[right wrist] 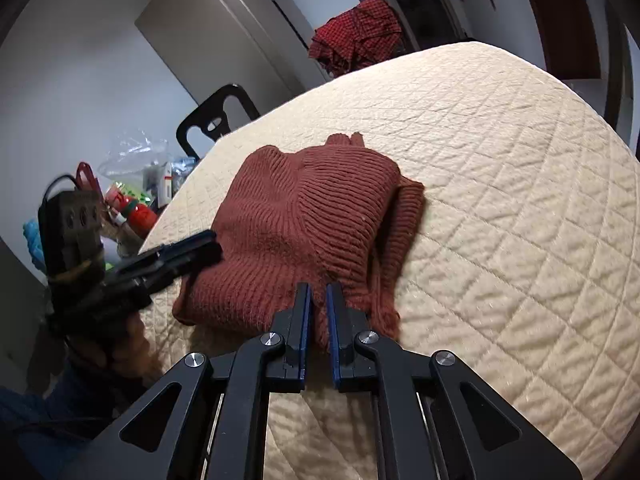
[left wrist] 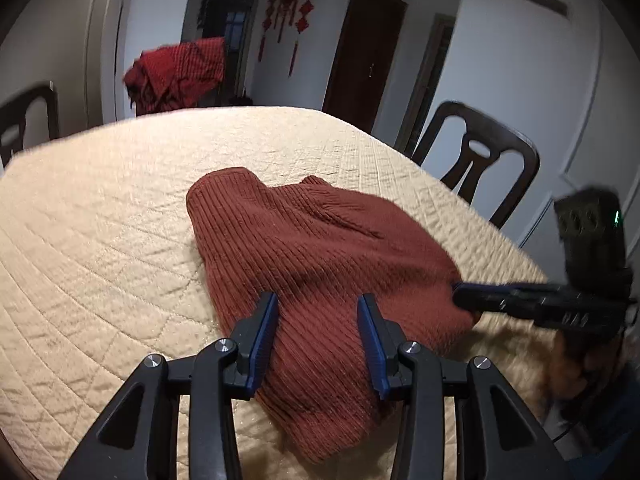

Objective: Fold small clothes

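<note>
Currently, the rust-brown ribbed sweater lies partly folded on the cream quilted table cover, toward the near edge of the table, with one layer doubled over the body and a narrow strip showing along its right side in the right wrist view. The right gripper is closed down to a narrow slit on a pinch of the sweater's near hem (a ridge of knit stands up between the blue pads). The left gripper stands partly open, its two blue-lined fingers straddling the near left part of the sweater; the knit lies between the pads, but whether they press on it cannot be told. In the left wrist view the right gripper reaches the sweater's right edge from the side. Beyond the table, a red checked cloth hangs over a chair, and a dark chair stands at the table's side.
</note>
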Demonstrator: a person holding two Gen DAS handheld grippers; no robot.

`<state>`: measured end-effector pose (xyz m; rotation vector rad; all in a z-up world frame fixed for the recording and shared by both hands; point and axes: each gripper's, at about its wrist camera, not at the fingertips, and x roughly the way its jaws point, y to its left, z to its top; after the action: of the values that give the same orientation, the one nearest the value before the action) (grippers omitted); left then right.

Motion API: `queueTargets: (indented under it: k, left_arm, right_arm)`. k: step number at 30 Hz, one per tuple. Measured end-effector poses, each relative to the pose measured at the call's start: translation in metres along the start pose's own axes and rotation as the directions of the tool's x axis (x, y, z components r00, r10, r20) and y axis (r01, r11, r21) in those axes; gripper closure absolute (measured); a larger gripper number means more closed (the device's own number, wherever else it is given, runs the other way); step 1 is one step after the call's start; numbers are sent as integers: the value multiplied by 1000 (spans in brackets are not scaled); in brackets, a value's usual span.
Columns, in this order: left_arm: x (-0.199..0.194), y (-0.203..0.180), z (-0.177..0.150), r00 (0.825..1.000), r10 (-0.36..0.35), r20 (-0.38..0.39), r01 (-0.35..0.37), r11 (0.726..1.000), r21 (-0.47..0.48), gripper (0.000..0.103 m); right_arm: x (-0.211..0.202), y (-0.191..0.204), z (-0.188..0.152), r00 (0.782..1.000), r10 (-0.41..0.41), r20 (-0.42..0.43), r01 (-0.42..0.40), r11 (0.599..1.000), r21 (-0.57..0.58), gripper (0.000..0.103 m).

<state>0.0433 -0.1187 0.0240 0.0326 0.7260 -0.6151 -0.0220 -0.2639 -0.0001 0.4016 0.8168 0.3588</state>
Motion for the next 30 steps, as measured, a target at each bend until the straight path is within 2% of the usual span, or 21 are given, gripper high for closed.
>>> queueTargets:
  k: [3, 5, 9, 13, 15, 19, 26, 30]
  left_arm:
    - [-1, 5, 9, 1000, -18, -4, 18, 1000, -15, 59]
    - [-3, 13, 20, 999, -32, 13, 33, 998, -49, 59]
    - [4, 24, 36, 999, 0, 37, 2, 998, -65, 59]
    - [28, 26, 28, 1000, 15, -24, -16, 997, -71, 59]
    - [30, 24, 23, 999, 29, -18, -30, 998, -62, 59]
    - [29, 26, 24, 1000, 14, -25, -16, 996, -85, 59]
    - [41, 38, 48, 998, 51, -29, -54, 994, -93, 59]
    - [68, 41, 46, 993, 62, -102, -71, 993, -96, 59]
  right_arm:
    - [-2, 8, 8, 1000, -19, 1, 19, 999, -28, 97]
    - [-6, 13, 19, 999, -5, 40, 7, 999, -38, 94]
    - [6, 15, 41, 997, 0, 82, 3, 999, -36, 94]
    - [36, 1, 45, 997, -79, 22, 80, 996, -26, 94]
    - [35, -15, 41, 997, -55, 45, 54, 998, 35, 97]
    - [27, -27, 39, 996, -77, 45, 73, 994, 79, 97]
    - [28, -15, 70, 993, -91, 78, 89, 995, 34, 94]
    - [57, -28, 76, 983, -183, 6, 183, 983, 29, 94]
